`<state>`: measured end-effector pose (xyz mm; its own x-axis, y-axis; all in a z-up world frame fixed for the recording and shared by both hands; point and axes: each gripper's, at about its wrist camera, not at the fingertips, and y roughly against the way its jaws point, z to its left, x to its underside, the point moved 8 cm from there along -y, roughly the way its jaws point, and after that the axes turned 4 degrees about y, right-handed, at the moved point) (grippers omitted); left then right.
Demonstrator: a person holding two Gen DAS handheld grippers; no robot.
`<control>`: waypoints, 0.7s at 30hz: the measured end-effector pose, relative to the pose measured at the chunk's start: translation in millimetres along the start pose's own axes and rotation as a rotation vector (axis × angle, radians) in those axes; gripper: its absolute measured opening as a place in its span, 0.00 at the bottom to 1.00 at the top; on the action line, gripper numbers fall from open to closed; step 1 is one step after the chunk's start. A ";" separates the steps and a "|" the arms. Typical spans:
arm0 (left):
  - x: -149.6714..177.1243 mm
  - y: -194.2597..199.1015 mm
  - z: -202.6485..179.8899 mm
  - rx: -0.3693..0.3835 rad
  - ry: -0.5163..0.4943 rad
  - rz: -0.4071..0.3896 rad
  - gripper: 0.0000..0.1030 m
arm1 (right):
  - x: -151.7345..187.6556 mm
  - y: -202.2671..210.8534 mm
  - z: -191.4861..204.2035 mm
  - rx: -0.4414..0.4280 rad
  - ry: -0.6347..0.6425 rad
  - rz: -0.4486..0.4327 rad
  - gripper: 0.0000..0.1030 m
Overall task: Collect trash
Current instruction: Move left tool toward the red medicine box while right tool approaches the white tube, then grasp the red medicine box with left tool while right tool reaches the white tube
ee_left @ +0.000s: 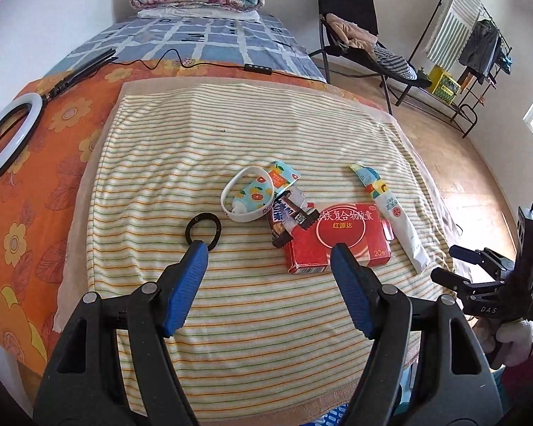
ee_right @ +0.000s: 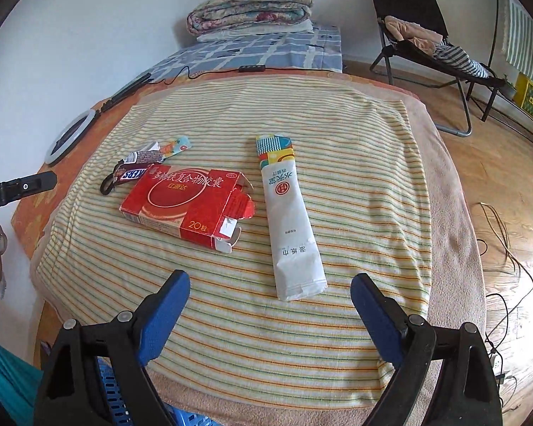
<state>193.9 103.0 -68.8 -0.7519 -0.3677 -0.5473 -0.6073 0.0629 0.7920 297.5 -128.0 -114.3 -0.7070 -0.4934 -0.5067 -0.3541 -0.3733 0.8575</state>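
Both hand-held grippers are seen above a striped towel spread over a bed. The left hand-held gripper is held with its jaws apart and nothing between them; its blue pads hang over the near part of the towel. The right hand-held gripper is likewise spread wide and empty, the near end of a white wipe sachet lying just beyond the gap between its pads.

The trash is gathered near the middle of the towel. A red box with torn, opened flaps lies flat, just beside the sachet but apart from it. A brown candy wrapper rests partly on the box's far left corner. Beyond it a fruit-printed packet is seen, with a white wristband lying over it. A black ring lies alone to the left, near the left gripper's left pad.

A ring light lies on the orange sheet beside the towel. A folded quilt sits at the far end of the bed. A blue basket shows at the near edge, below the right gripper.
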 end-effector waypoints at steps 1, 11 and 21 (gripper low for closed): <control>-5.8 -3.7 -6.9 0.010 -0.015 0.001 0.72 | 0.4 -4.9 -1.2 -0.010 -0.007 0.013 0.85; -36.5 -90.4 -89.3 0.097 -0.149 0.143 0.72 | -7.9 -30.3 -11.0 0.007 -0.004 0.054 0.84; -28.7 -157.5 -89.5 0.073 -0.057 0.306 0.72 | -6.3 -19.5 -18.2 -0.022 -0.019 0.046 0.80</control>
<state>334.1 20.6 -153.7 -0.9146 -0.2686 -0.3022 -0.3655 0.2299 0.9020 320.0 -131.9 -129.5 -0.7337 -0.4952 -0.4652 -0.3077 -0.3682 0.8773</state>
